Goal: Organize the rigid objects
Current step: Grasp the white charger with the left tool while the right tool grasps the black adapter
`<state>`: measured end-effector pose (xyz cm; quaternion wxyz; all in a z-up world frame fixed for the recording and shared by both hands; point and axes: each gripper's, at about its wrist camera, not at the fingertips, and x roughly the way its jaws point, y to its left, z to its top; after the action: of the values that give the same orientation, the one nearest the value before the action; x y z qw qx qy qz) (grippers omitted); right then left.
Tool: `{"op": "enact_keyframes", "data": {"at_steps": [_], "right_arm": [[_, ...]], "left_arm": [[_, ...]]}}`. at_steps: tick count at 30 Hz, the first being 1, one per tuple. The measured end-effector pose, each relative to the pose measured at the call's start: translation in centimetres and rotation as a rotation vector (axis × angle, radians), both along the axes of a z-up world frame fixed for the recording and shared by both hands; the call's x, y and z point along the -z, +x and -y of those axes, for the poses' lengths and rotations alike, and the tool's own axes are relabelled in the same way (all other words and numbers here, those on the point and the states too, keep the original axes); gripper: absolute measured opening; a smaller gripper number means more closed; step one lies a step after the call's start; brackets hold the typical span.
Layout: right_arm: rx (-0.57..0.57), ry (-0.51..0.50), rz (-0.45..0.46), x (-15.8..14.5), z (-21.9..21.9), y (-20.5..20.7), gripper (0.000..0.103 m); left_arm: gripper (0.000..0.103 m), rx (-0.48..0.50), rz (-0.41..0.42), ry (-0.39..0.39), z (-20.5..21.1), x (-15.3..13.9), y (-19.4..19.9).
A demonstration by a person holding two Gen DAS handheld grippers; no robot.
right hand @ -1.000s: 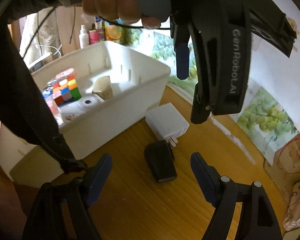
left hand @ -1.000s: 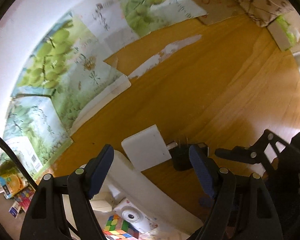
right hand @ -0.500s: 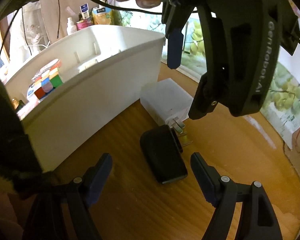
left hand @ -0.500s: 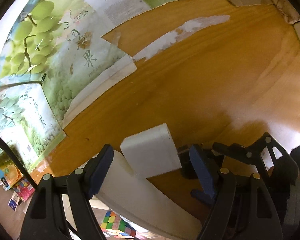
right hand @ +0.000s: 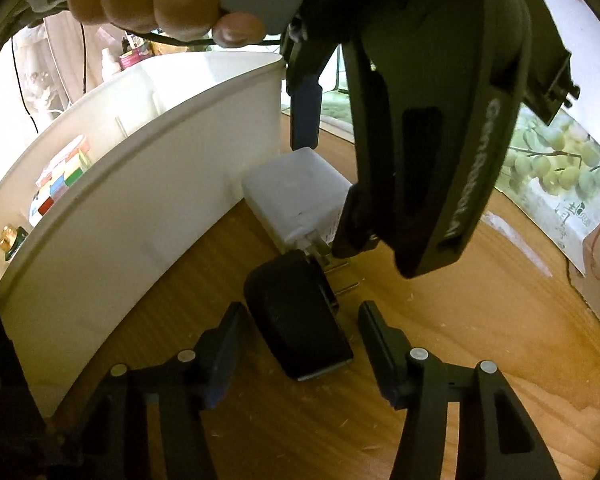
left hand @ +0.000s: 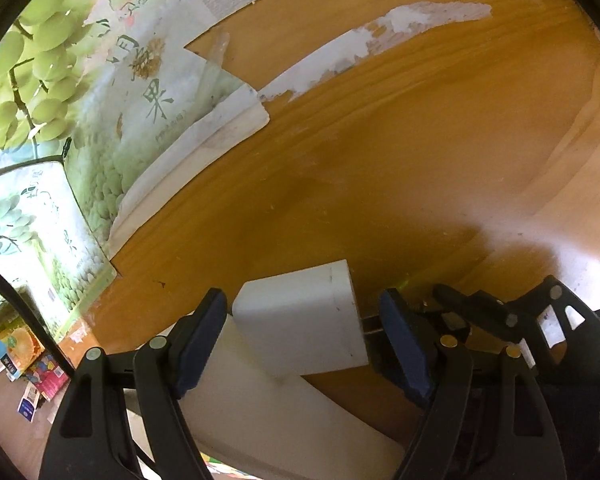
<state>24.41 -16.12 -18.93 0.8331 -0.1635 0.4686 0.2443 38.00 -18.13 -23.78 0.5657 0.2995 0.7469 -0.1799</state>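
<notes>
Charger, white (right hand: 296, 192), lies on the wooden table (right hand: 480, 320) against the white bin (right hand: 140, 216); black adapter (right hand: 296, 316) just beside it at its prongs; your left gripper (left hand: 304, 336) straddles the white charger, jaws apart, not pressing; your right gripper (right hand: 300, 344) has just been closing around the black adapter, gaps visible both sides; colour cube (right hand: 66, 172) sits in the bin.

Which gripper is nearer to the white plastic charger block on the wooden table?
Left. The left gripper straddles the white plastic charger block, jaws open. The right gripper is around the black charger beside it.
</notes>
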Motion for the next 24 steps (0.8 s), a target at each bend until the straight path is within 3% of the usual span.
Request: {"op": "enact_keyframes", "data": {"at_steps": [7, 19, 21, 24], "right_arm": [[0.001, 0.002, 0.006, 0.0, 0.1, 0.0, 0.058], [0.007, -0.010, -0.009, 0.0, -0.5, 0.6, 0.057], [0.002, -0.012, -0.013, -0.1, -0.9, 0.7, 0.049], [0.006, -0.034, -0.020, -0.3, -1.5, 0.8, 0.048]], "left_arm": [[0.066, 0.012, 0.001, 0.008, -0.4, 1.3, -0.1], [0.063, -0.044, 0.007, -0.039, -1.8, 0.7, 1.1], [0.062, -0.063, 0.007, -0.059, -2.1, 0.1, 1.3], [0.061, -0.086, 0.017, -0.095, -2.5, -0.9, 1.6]]}}
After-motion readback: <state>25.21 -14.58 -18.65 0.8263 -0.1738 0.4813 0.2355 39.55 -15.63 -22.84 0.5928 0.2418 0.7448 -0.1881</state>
